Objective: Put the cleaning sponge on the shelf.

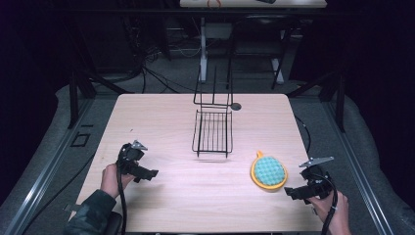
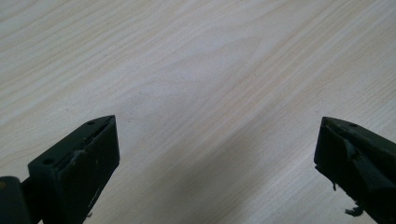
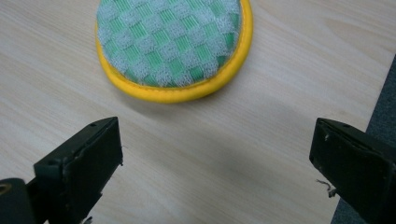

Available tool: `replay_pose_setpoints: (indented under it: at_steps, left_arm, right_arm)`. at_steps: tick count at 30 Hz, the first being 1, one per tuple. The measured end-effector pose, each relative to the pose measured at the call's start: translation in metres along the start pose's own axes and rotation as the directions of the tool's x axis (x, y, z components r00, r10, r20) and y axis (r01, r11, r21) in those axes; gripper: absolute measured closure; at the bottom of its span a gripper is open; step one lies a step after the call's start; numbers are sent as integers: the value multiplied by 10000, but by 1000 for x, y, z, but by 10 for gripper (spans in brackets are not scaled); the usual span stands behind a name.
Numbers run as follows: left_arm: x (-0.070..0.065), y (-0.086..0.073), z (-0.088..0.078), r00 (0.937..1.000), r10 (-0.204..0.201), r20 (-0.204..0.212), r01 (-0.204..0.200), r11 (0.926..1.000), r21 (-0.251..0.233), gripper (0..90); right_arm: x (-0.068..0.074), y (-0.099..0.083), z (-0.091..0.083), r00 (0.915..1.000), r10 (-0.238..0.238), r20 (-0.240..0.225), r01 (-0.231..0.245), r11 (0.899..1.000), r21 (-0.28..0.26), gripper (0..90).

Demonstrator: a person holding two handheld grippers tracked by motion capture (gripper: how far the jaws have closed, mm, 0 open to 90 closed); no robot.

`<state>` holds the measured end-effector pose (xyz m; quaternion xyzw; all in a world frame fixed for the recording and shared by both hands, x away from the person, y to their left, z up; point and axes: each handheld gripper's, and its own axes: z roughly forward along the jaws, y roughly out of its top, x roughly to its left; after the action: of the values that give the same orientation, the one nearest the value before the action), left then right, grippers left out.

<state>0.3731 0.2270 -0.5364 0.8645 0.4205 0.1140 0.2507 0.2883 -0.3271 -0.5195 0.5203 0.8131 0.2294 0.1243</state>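
Lying flat on the near right of the table (image 1: 161,205), a round pad (image 1: 268,171) with a green checked face and a yellow rim sits just left of the right gripper (image 1: 293,192). That gripper is held low in a hand (image 1: 333,208) at the table's near right corner, its jaws spread wide with nothing between them. In the right gripper view (image 3: 215,154) the pad (image 3: 173,46) lies just beyond the open jaws, apart from both, with bare wood in the gap.

A black wire rack (image 1: 213,131) stands at the middle of the table, toward the far side, its upright frame rising at the far end. It is well apart from the pad and from both grippers.

At the near left, the other hand (image 1: 113,178) holds the left gripper (image 1: 149,174) just above the wood. In the left gripper view (image 2: 217,149) its jaws are also spread wide and empty, over plain tabletop (image 2: 201,70).
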Motion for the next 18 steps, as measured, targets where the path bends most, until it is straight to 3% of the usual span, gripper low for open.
replay_pose_setpoints:
  at_steps: [18]
  left_arm:
    - [-1, 3, 3, 9999, 64, 84, -65, 9999, 97, 3]
  right_arm:
    - [3, 42, 24, 9992, -326, -223, 324, 9994, -132, 0]
